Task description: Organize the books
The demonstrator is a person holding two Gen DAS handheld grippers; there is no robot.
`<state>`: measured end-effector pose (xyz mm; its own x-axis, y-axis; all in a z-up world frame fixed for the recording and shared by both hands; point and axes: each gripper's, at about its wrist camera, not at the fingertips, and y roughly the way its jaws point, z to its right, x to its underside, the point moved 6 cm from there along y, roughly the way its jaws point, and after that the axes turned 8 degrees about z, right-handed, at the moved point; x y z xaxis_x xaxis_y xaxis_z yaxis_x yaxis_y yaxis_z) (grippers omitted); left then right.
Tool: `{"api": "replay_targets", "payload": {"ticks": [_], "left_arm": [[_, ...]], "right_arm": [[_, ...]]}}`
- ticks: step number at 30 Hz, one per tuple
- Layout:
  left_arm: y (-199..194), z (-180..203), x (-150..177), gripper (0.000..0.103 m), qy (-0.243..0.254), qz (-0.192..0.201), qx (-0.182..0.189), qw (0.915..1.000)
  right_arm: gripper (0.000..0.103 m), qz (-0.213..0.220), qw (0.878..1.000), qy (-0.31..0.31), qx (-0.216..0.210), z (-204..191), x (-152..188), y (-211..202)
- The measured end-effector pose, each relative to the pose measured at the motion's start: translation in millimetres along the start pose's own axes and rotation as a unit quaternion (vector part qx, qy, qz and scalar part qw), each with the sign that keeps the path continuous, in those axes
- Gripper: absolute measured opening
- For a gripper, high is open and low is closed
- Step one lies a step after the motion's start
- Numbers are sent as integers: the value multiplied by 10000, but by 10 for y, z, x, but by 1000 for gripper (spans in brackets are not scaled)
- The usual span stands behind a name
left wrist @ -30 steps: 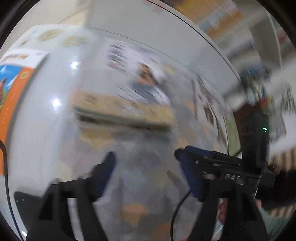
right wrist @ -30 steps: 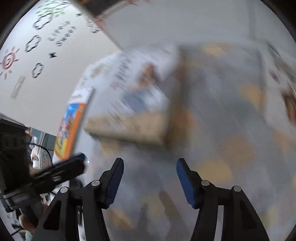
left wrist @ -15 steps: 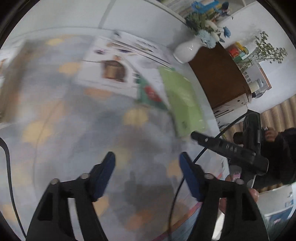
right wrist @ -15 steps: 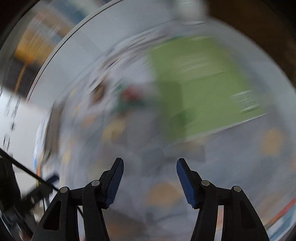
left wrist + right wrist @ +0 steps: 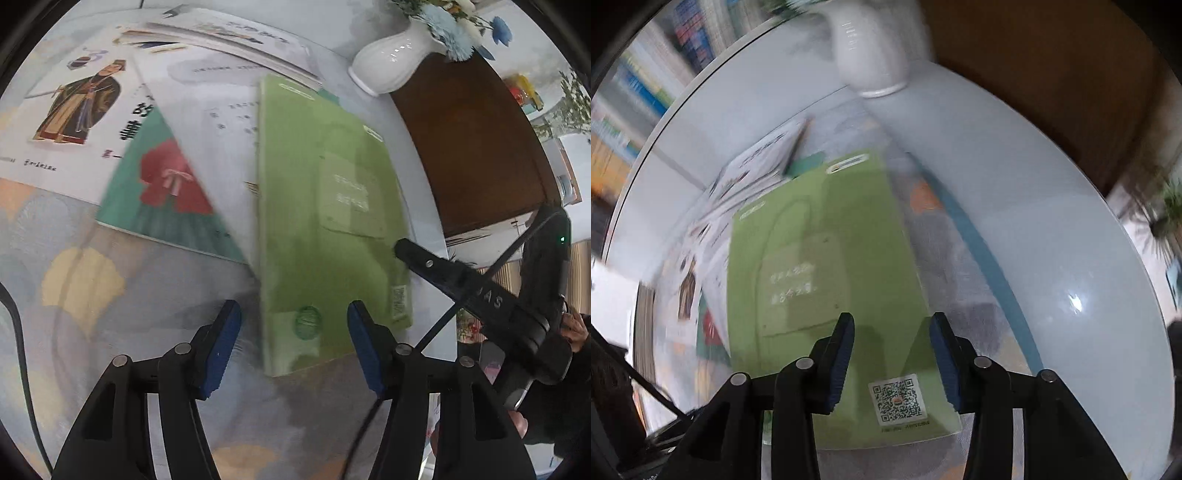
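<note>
A green book (image 5: 325, 229) lies on top of a fan of overlapping books, among them a teal one with a red flower (image 5: 166, 199) and a white one with a robed figure (image 5: 74, 110). My left gripper (image 5: 291, 343) hovers over the green book's near left corner. Its jaws are closing, with the corner below the gap and the pads (image 5: 221, 343) clear of it. My right gripper (image 5: 892, 360) hangs above the green book (image 5: 827, 266), close to its QR code. Its jaws are also closing, with nothing pressed between them. In the left wrist view the right gripper's black body (image 5: 461, 284) reaches in over the book's right edge.
A white vase (image 5: 388, 62) with blue flowers stands at the table's far edge, beyond the books. A brown cabinet (image 5: 472, 140) is behind the round white table (image 5: 1052, 229). A patterned cloth (image 5: 81, 280) covers the table under the books. A person's hand (image 5: 576, 328) shows at the right.
Both grippers have swept right across the table, away from the books at the left, and now sit over the green book. The right jaws stand narrower than before.
</note>
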<state>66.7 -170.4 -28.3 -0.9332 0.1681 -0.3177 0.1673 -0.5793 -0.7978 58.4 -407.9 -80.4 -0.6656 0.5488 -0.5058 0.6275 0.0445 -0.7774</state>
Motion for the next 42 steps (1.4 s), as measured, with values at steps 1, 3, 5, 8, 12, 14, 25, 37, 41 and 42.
{"api": "replay_targets", "payload": {"ticks": [1,3,5,8,12,14,25,37,41,42], "left_arm": [[-9,47,49,58,-6,-78,129,9999],[-57,92,161,58,65,-166,142,9997],[-132,119,294,57,189,-248,187,9993],[-263,-7,470,57,7,-245,69,9997],[-324,-201,481,57,-455,-133,83,9988],[-313,-240,383,57,-534,16,-2,9986],[-533,-282,562,61,-239,-89,-133,9996],[-1431,-1145,1200,61,-1457,423,-449,9874],[-1260,-1040,1088,61,-1468,404,-200,9881],[-1232,-1012,1106,61,-1440,351,-154,9888]], "right_arm": [[43,-67,9998,-111,-126,-48,40,-20],[43,-333,9968,-209,-691,-212,196,-45],[42,-446,9945,-443,-839,-333,402,-114],[42,-338,9931,-944,-609,-368,548,-251],[42,-155,9978,-541,-364,-99,208,-170],[42,-70,9989,-428,-165,39,21,-52],[47,-596,9951,-704,-358,-248,455,-199],[46,-1332,9735,-698,-1722,-676,1288,-366],[47,-1425,9662,-368,-2115,-671,1257,-299],[47,-1482,9642,-313,-2177,-691,1227,-261]]}}
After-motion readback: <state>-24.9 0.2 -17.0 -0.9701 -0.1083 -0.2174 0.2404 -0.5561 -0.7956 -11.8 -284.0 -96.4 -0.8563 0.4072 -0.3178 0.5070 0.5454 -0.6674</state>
